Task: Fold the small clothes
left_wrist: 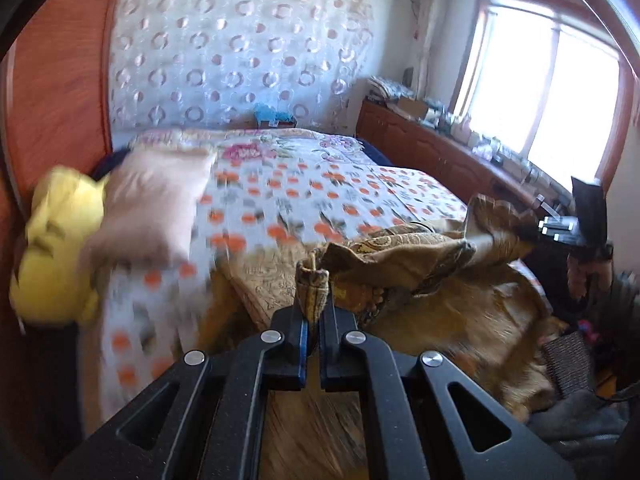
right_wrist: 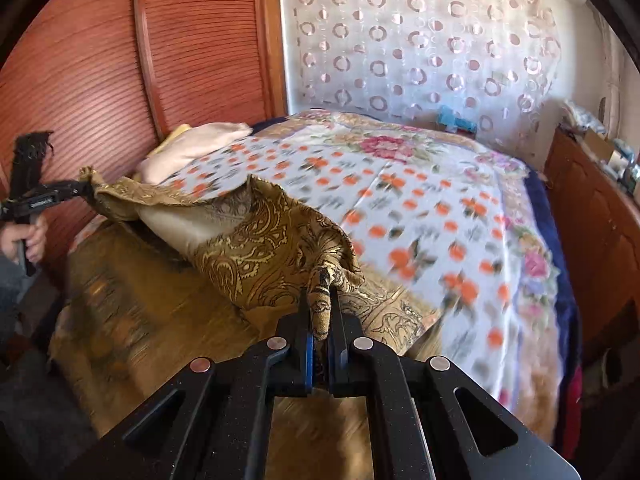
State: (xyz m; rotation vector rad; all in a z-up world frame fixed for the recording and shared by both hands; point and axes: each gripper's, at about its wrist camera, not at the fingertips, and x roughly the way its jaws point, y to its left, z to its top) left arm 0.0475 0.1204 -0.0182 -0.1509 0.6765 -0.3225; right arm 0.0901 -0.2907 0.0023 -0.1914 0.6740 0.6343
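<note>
Both grippers — left gripper (left_wrist: 314,308), right gripper (right_wrist: 322,312) — are pinching the brown garment's (right_wrist: 256,248) corners above the bed (right_wrist: 400,208). Folding is barely starting — nothing is lying folded yet.

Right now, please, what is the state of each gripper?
Left gripper: closed on a corner of the brown patterned cloth.
Right gripper: closed on another corner of the same cloth.

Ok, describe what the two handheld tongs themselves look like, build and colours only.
Both are matte black, speckled plastic. The left tongs and right tongs each have two flat fingers lined with blue pads, driven by angular linkage bars with triangular cut-outs and round silver pivot pins. From the other camera each shows a black pistol-style handle; white lettering marks the left one's side.
</note>
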